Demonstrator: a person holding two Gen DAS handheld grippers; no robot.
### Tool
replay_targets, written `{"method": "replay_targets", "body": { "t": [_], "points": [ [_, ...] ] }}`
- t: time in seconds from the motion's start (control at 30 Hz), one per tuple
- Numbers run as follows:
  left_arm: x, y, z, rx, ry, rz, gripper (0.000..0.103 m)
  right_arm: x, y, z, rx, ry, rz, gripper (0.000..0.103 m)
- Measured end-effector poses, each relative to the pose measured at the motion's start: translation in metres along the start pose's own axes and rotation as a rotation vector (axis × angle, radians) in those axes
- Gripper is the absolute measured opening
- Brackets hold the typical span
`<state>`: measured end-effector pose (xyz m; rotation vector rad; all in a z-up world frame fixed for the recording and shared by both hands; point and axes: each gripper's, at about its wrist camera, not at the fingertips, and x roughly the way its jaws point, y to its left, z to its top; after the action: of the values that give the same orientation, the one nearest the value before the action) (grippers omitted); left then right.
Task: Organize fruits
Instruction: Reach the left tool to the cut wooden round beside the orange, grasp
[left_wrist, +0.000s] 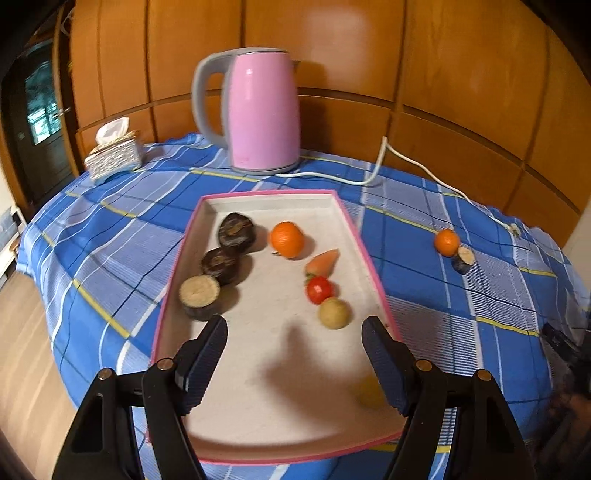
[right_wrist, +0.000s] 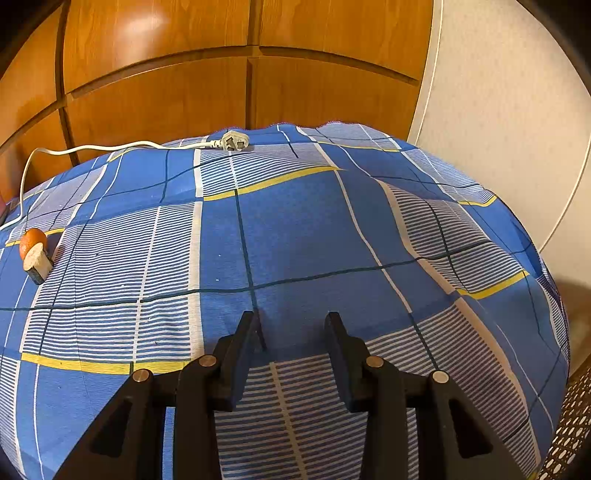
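Observation:
A white tray with a pink rim (left_wrist: 369, 254) lies on the blue checked tablecloth. On it are three dark round slices (left_wrist: 219, 262), an orange (left_wrist: 287, 239), a carrot-like piece (left_wrist: 323, 263), a red tomato (left_wrist: 319, 290) and a pale round fruit (left_wrist: 334, 313). A blurred yellow fruit (left_wrist: 367, 391) lies on the tray beside my left gripper's right finger. My left gripper (left_wrist: 295, 325) hangs open over the tray's near half, with nothing between its fingers. Off the tray, a second orange (left_wrist: 447, 242) (right_wrist: 32, 238) touches a cut slice (left_wrist: 463, 259) (right_wrist: 37, 262). My right gripper (right_wrist: 291, 317) is open above bare cloth.
A pink kettle (left_wrist: 262, 110) stands behind the tray; its white cord (left_wrist: 406, 158) runs across the cloth to a plug (right_wrist: 234, 141). A tissue box (left_wrist: 112, 155) sits at the back left. Wooden panels close the back, and the table's edge drops off on the right (right_wrist: 554, 295).

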<state>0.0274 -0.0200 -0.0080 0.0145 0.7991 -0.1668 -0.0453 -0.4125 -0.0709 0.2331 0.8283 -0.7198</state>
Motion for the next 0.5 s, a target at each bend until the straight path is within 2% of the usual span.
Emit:
{"method": "replay_targets", "body": {
  "t": [0.5],
  "points": [
    [0.022,-0.055,0.015,0.082,0.065,-0.105,0.076,0.001,0.000,0.001,-0.001,-0.002,-0.001,0.039]
  ]
}}
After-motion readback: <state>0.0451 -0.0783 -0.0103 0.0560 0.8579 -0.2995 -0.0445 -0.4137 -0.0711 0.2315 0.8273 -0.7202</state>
